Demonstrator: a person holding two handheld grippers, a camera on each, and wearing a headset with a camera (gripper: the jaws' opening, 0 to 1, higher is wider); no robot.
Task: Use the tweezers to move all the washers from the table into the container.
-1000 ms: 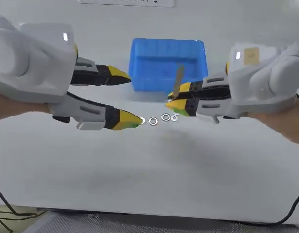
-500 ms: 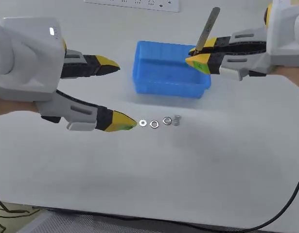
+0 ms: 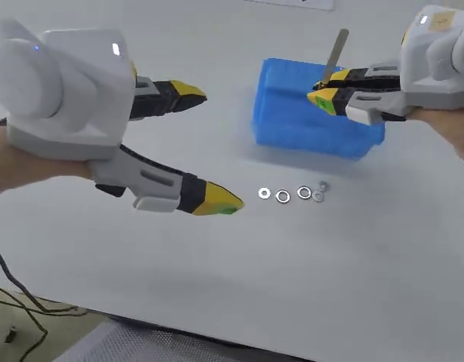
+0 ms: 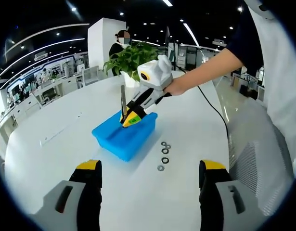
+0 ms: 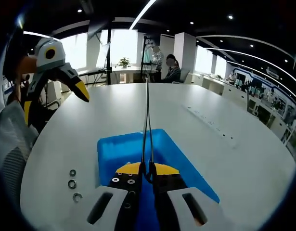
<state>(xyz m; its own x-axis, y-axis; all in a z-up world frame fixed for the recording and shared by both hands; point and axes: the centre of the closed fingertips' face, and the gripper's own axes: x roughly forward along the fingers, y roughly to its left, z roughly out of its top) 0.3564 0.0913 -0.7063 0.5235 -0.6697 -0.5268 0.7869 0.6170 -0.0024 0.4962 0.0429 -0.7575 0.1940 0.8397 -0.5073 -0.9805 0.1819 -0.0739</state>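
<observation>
Several small metal washers [image 3: 283, 197] lie in a short row on the white table, in front of the blue container [image 3: 292, 128]. My right gripper [image 3: 322, 95] hangs over the container, shut on the thin metal tweezers [image 3: 339, 47], which stick up and away from its jaws. From the right gripper view the tweezers [image 5: 148, 120] rise above the container [image 5: 119, 154], and whether they carry a washer I cannot tell. My left gripper [image 3: 210, 148] stands open to the left of the washers, its lower fingertip [image 3: 224, 201] close to the nearest one.
A white power strip [image 5: 210, 125] lies on the table beyond the container. The table's near edge [image 3: 216, 328] has cables hanging below it. The left gripper view takes in a potted plant [image 4: 131, 57] at the table's far side and people further back.
My right gripper, with the tweezers, has risen from beside the washers to above the container. The row of washers looks unchanged. The head camera has shifted left.
</observation>
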